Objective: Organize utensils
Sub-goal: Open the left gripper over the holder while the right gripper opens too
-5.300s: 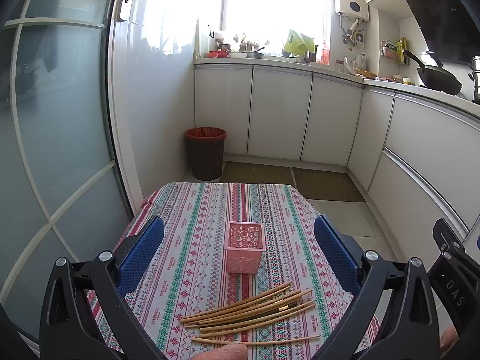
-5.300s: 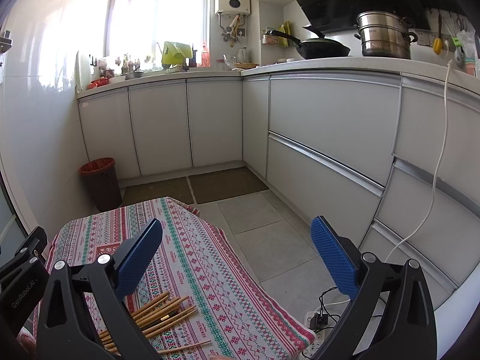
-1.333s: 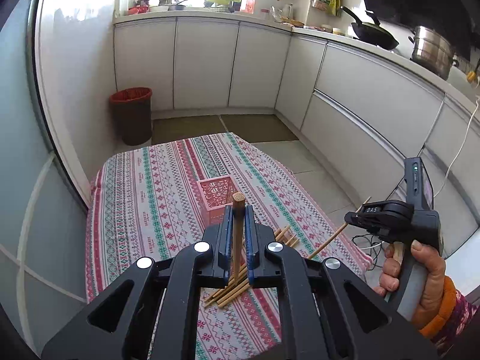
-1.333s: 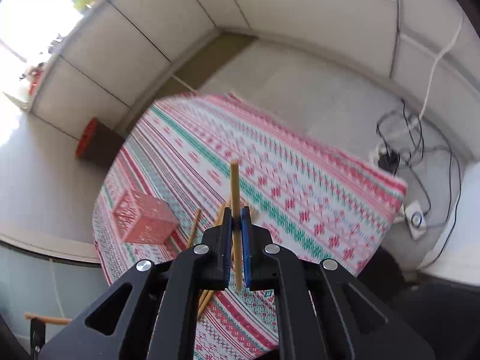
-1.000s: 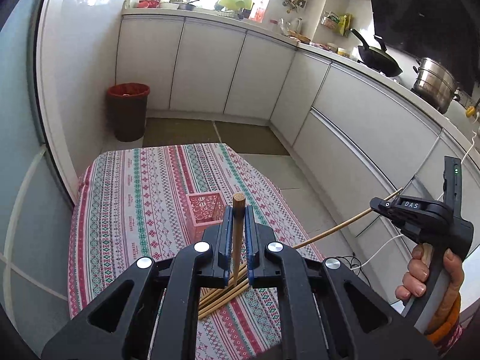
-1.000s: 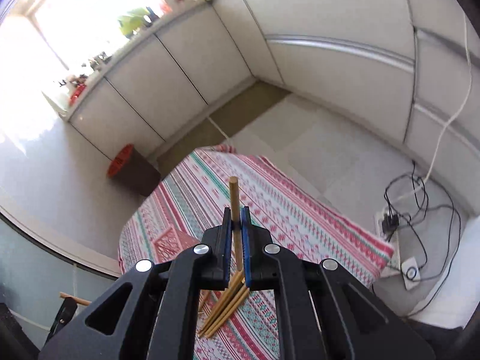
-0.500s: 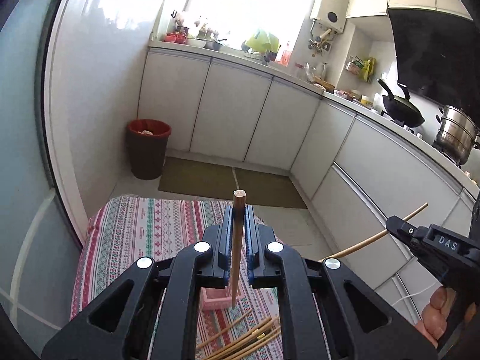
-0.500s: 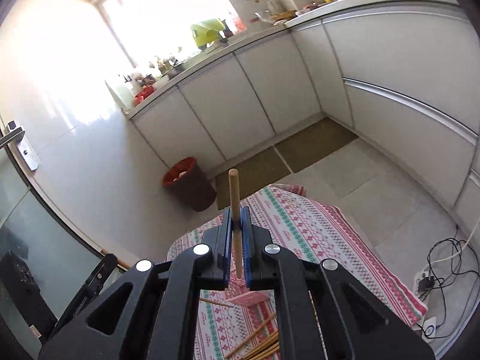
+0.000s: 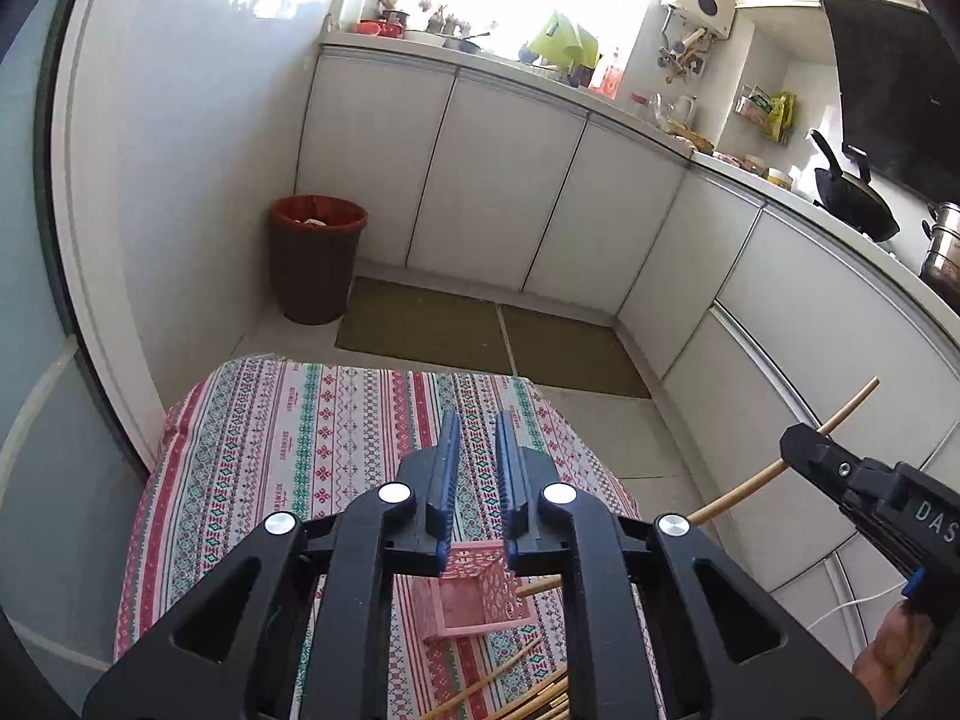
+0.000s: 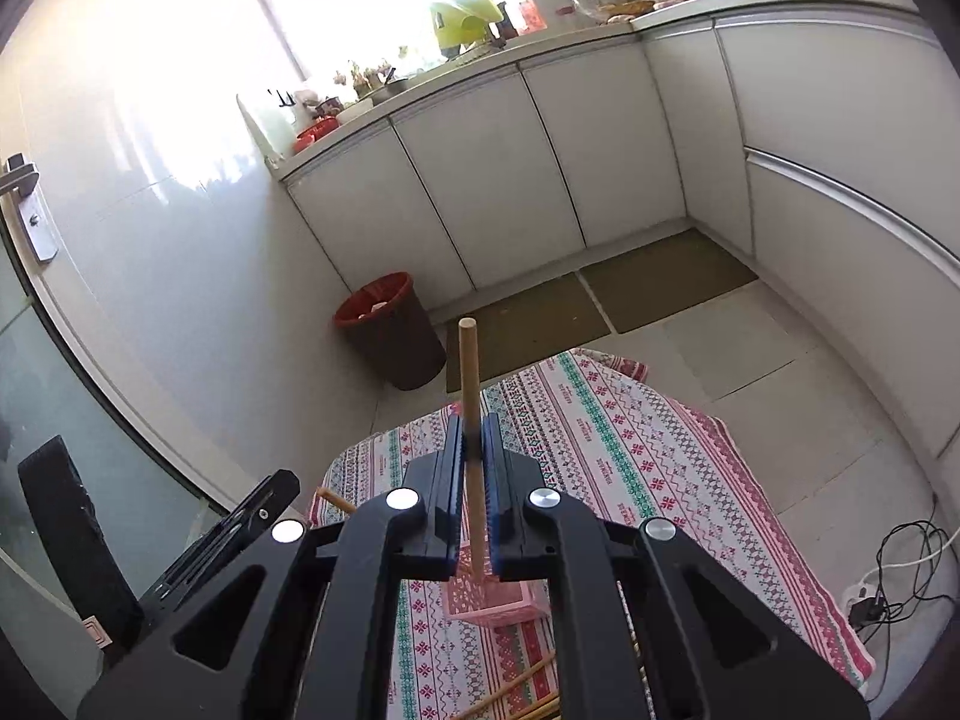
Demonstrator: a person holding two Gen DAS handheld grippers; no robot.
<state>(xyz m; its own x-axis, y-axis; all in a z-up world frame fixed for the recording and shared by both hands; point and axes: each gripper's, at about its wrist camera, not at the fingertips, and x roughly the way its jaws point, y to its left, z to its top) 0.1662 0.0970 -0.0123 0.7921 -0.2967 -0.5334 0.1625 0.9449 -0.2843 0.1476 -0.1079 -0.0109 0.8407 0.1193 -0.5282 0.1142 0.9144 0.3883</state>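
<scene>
Our left gripper (image 9: 475, 483): jaws opening, nothing between them, pink basket (image 9: 474, 600) directly below. Our right gripper (image 10: 474, 495): jaws clamped on a chopstick (image 10: 470, 396), long axis upright, basket beneath its lower end. Remaining chopsticks (image 9: 528, 690) lie flat on the bench (image 9: 270, 420).

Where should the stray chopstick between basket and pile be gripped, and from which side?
Mid-shaft, from above, jaws across it. The chopstick lies flat and slanted on the cloth, apart from the pile, so its sides are likely free there and the neighbours stay undisturbed.
</scene>
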